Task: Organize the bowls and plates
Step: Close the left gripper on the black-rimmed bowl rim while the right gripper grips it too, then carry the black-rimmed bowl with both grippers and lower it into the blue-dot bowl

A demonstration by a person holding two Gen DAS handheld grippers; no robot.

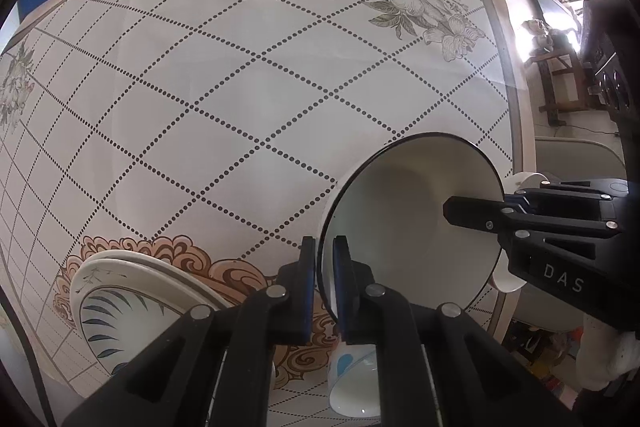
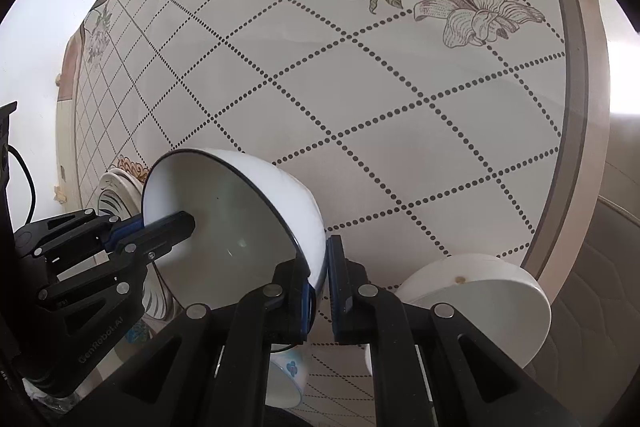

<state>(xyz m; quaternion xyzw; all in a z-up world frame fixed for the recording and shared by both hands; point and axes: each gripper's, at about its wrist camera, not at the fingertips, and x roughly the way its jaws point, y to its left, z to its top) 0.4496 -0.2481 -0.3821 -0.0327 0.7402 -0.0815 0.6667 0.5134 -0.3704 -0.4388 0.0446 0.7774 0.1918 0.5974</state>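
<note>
Both grippers pinch opposite rims of one white bowl (image 1: 412, 223), lower right in the left view: left gripper (image 1: 323, 279), right gripper (image 2: 318, 281). If the hands drift apart or tilt unevenly, the bowl could slip onto the table (image 1: 240, 87).

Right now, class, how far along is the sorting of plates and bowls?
Done: plates sit stacked at the table's edge. In hand: both grippers, left and right, pinch the black-rimmed bowl's rim. Left: a patterned bowl and another white bowl.
</note>
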